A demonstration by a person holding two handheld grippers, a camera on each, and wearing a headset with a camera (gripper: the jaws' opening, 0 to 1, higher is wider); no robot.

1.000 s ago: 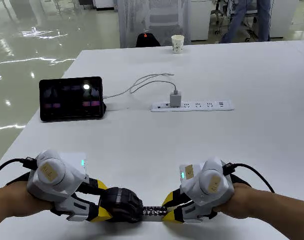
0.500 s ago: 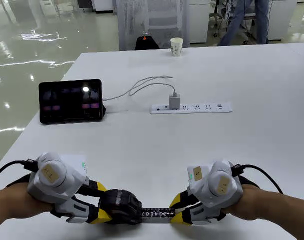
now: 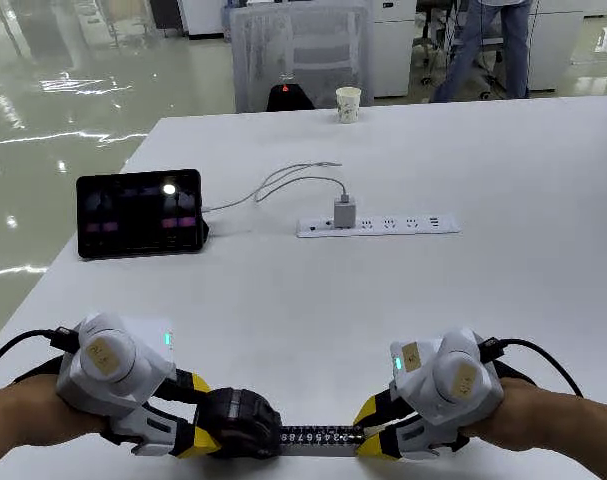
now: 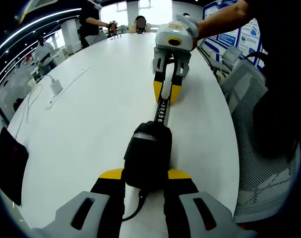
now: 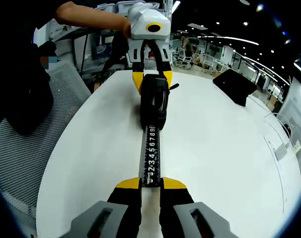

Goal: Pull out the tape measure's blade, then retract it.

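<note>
1. Case of the tape measure (image 3: 239, 423) sits black and squat at the near edge of the white table (image 3: 383, 300), toward 7 o'clock in the head view. It is clamped between the yellow-tipped jaws of the left gripper (image 3: 197, 410), which are spread just to the case's width
2. From the case the blade (image 3: 321, 437) runs toward 3 o'clock, lying flat along the table with its numbers up. The right gripper view reads 2 to 9 and one further digit along it
3. At 5 o'clock the right gripper (image 3: 368, 430) has its jaws nearly closed, pinching the blade's free end between the yellow tips
4. A second ago only a short stub of blade showed between the case and the right gripper, and half a second ago somewhat more. Now the exposed length is clearly greater and the right gripper stands further toward 3 o'clock, while the case and the left gripper hold about the same spot
5. Farther off at 10 o'clock a dark tablet (image 3: 140, 213) stands propped. Near 12 to 1 o'clock lies a white power strip (image 3: 403, 225) with a charger (image 3: 344, 212) plugged in, and a cable (image 3: 273, 185) loops from it to the tablet
6. At the far edge, 12 o'clock, a paper cup (image 3: 348, 103) stands upright, with a mesh chair (image 3: 301, 50) behind it
</note>
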